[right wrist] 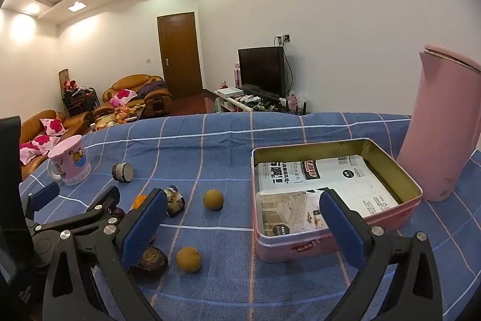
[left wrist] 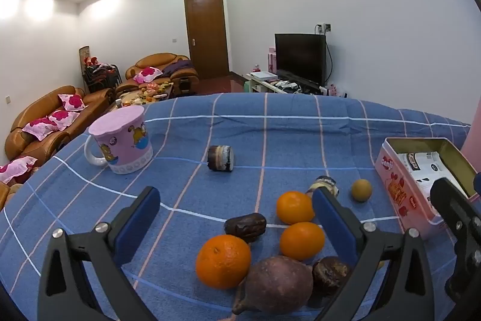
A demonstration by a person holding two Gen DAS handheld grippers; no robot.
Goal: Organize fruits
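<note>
In the left wrist view three oranges [left wrist: 223,260] [left wrist: 301,241] [left wrist: 294,207], a purple-brown fruit [left wrist: 278,284], a dark date-like fruit [left wrist: 246,226], a dark round fruit [left wrist: 330,276] and a small yellow-brown fruit [left wrist: 361,190] lie on the blue checked cloth. My left gripper [left wrist: 236,218] is open, its fingers either side of the pile and above it. My right gripper [right wrist: 243,218] is open and empty over the near left part of the pink tin [right wrist: 336,245]. Two yellow-brown fruits [right wrist: 213,200] [right wrist: 188,259] lie left of the tin.
A pink mug [left wrist: 123,137] with a lid stands at the far left. Two small wrapped cakes [left wrist: 221,158] [right wrist: 174,200] lie on the cloth. A tall pink kettle [right wrist: 445,125] stands right of the tin. The tin holds printed paper [right wrist: 324,179]. The table's far edge drops to a living room.
</note>
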